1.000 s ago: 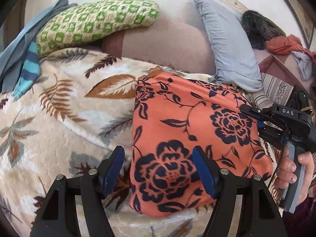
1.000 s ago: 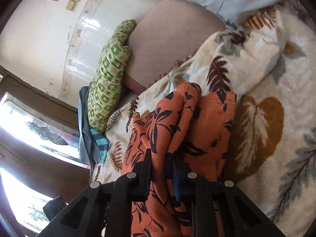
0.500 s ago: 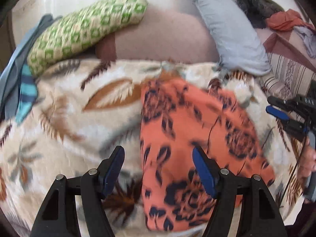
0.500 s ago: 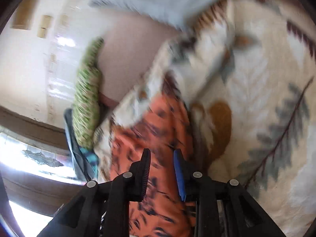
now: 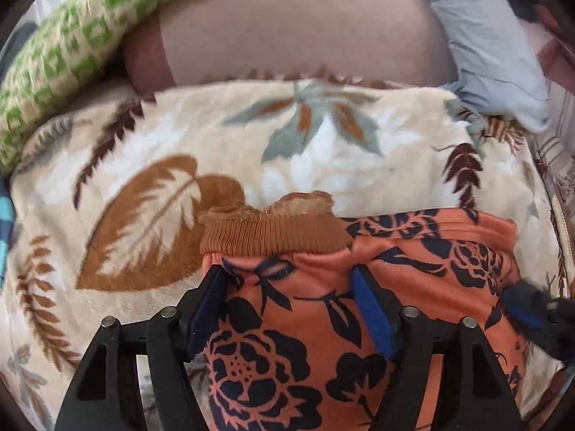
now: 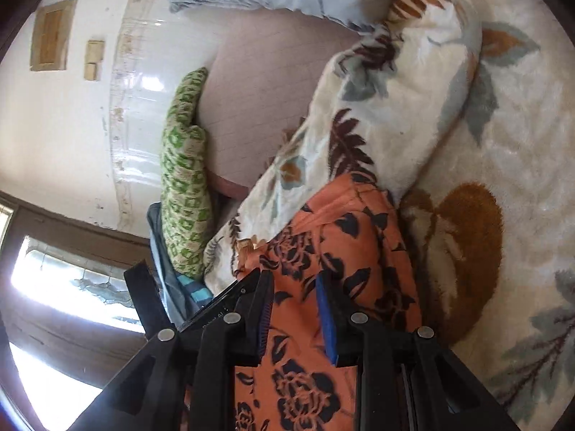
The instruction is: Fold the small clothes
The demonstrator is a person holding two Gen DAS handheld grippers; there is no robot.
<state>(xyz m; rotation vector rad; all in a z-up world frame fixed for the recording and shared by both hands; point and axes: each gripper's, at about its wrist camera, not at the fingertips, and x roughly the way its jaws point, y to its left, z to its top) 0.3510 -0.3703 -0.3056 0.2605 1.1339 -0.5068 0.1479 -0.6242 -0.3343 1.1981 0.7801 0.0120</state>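
Note:
An orange garment with dark blue flowers [image 5: 323, 341] lies folded on a leaf-patterned blanket [image 5: 143, 186]. Its brown ribbed hem [image 5: 273, 237] shows at the far edge. My left gripper [image 5: 289, 309] is open, its blue pads straddling the garment just short of the hem. My right gripper [image 6: 293, 316] is open by a narrow gap over the garment [image 6: 345, 251]; its blurred tip shows at the right of the left wrist view [image 5: 532, 316]. No cloth is pinched in either.
A green patterned pillow [image 5: 72, 46], a mauve cushion [image 5: 294, 28] and a grey-blue pillow [image 5: 496, 43] line the back. A folded ridge of the blanket [image 6: 395, 100] rises beyond the garment. A window [image 6: 54, 287] is at the left of the right wrist view.
My right gripper let go of the garment and opened a little. My left gripper moved forward over the garment toward its hem, still open.

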